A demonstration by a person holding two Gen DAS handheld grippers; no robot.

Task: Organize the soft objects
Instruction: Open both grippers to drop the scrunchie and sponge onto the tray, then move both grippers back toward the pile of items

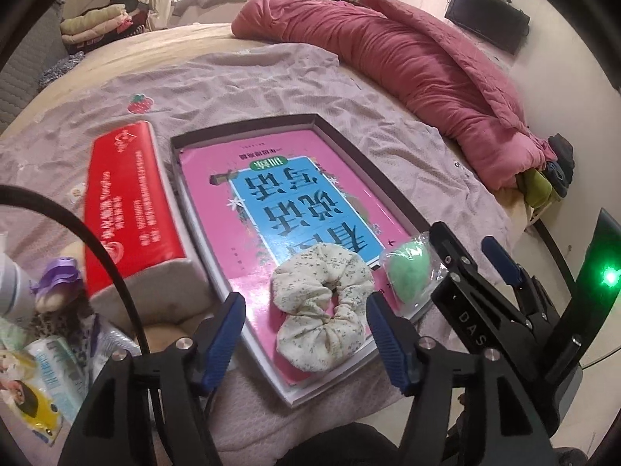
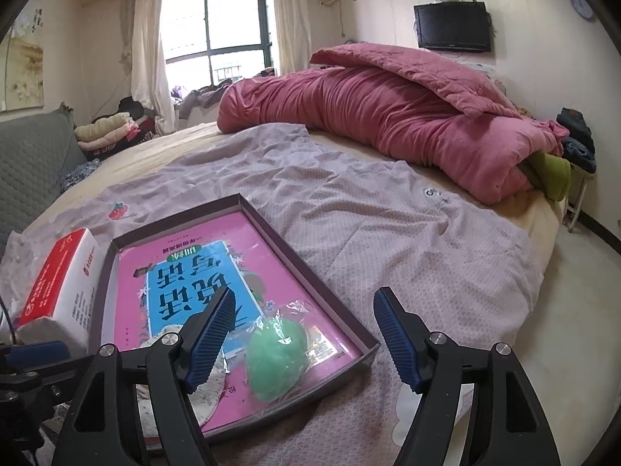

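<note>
Lay directly ahead of the left gripper point(image 1: 304, 339), spread wide and empty: cream scrunchie point(image 1: 322, 306) on the tray point(image 1: 248, 136) near edge, long axis running away, right gripper point(image 2: 304, 343) equally spread beside green pouch point(image 2: 275, 361).

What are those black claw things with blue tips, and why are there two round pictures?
A person holds a grabbing tool in each hand, and each tool carries its own camera, so you get two pictures of one bed. One picture looks past the left gripper, the other past the right gripper. Both have their blue fingers spread open and hold nothing. On the bed lies a shallow box with a pink book, a flowery scrunchie and a green sponge in plastic. Beside it sits a red tissue pack.
</note>
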